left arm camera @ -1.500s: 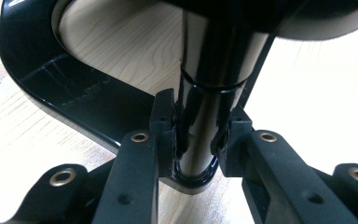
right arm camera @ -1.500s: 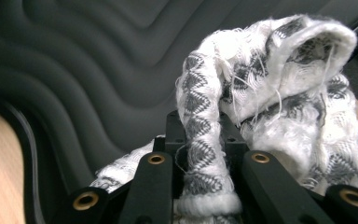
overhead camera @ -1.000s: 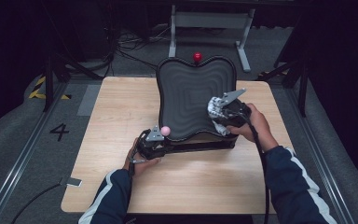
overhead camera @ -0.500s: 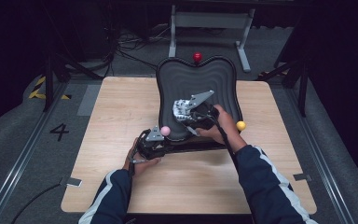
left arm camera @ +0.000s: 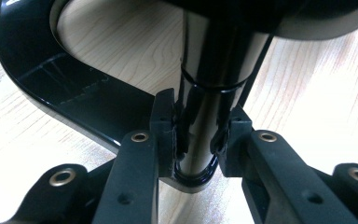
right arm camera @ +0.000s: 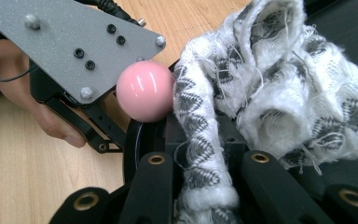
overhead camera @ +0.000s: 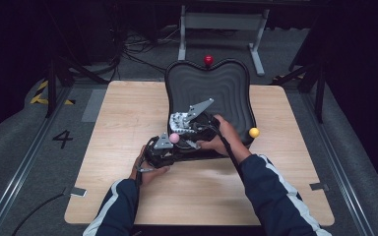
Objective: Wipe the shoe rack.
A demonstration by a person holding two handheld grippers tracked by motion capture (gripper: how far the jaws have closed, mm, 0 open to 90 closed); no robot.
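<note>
A black ridged panel (overhead camera: 211,93) stands tilted on the wooden table (overhead camera: 123,113), with a red ball (overhead camera: 208,60) on top, a yellow ball (overhead camera: 254,132) at its right and a pink ball (overhead camera: 174,138) at its front left. My left gripper (overhead camera: 160,150) is shut on the panel's glossy black post (left arm camera: 214,70), its jaws (left arm camera: 198,133) pressing both sides just above the curved black base (left arm camera: 74,102). My right gripper (overhead camera: 187,124) is shut on a white-and-grey woven cloth (right arm camera: 270,93), which lies bunched on the panel right beside the pink ball (right arm camera: 145,91). The left gripper's grey plate (right arm camera: 74,42) sits just behind that ball.
The table's front half (overhead camera: 197,196) is bare wood. A metal frame (overhead camera: 221,22) and cables (overhead camera: 128,54) lie on the floor behind the table. A floor mark "4" (overhead camera: 62,138) and rails (overhead camera: 15,172) flank the left side.
My right gripper has carried the cloth leftward across the panel, from its right edge to the pink ball, uncovering the yellow ball. The left gripper has stayed clamped in place.
</note>
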